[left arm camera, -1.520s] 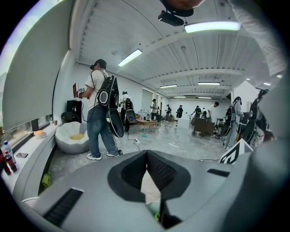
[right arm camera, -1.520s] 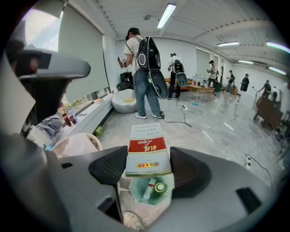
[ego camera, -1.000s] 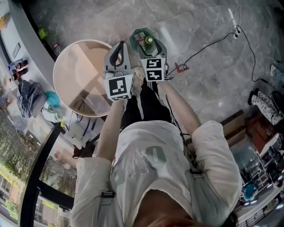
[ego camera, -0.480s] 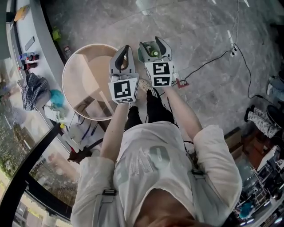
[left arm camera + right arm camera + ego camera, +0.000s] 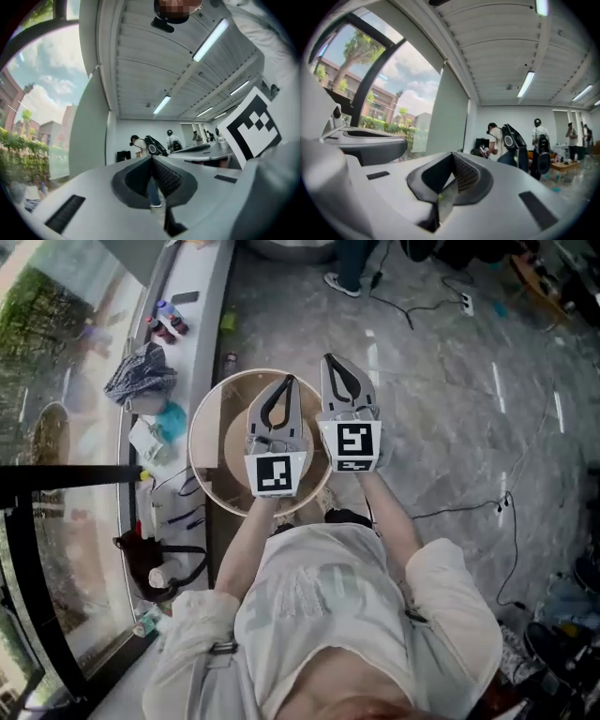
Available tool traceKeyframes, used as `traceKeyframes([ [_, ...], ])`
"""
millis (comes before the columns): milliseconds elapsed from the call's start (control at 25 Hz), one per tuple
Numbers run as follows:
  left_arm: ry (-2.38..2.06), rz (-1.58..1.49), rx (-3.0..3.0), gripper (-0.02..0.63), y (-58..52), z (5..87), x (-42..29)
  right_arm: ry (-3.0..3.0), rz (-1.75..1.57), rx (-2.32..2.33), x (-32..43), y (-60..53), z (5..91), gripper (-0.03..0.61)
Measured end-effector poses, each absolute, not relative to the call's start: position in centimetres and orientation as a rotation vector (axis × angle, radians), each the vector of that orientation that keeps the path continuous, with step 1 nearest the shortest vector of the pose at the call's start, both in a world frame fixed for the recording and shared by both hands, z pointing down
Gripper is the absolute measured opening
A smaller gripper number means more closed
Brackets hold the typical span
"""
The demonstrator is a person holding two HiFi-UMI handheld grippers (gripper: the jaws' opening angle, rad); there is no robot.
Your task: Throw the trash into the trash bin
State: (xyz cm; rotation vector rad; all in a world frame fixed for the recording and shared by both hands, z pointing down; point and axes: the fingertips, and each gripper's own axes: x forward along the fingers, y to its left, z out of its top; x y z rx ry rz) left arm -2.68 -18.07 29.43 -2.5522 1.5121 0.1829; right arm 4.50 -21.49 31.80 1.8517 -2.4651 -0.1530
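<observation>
Left gripper (image 5: 288, 382) is clenched, empty; right gripper (image 5: 329, 362) has just closed its jaws, w/ nothing between. Both hang over the round table (image 5: 214, 442). Trash & bin: not in view. Prob. best to look down, confirm the drop.

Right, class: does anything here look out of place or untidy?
A checked cloth lies crumpled on the window ledge, and a loose cable trails across the floor. Nothing looks spilled or broken.

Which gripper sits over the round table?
The left gripper, inside the round table outline; the right gripper lies past its right rim, over the floor.
</observation>
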Motion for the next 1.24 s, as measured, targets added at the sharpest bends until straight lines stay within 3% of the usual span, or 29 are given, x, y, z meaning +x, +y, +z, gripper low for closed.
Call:
traceKeyframes([
  [240,1.88,0.204,-2.188,0.012,-15.5,25.0,-17.7,-2.765,-0.281,1.552,-9.0,-20.9,27.5,0.015],
  [440,2.019,0.17,-2.027,0.012,-12.5,24.8,-23.8,-2.807,-0.298,1.381,-15.0,-19.4,28.3,0.015],
  [720,2.071,0.131,-1.956,0.012,-10.4,25.5,-26.0,-2.855,-0.365,1.258,-18.7,-17.0,28.2,0.015],
  [1240,2.037,0.23,-1.998,0.012,-10.3,24.4,-24.4,-2.843,-0.369,1.259,-17.6,-16.0,27.8,0.015],
])
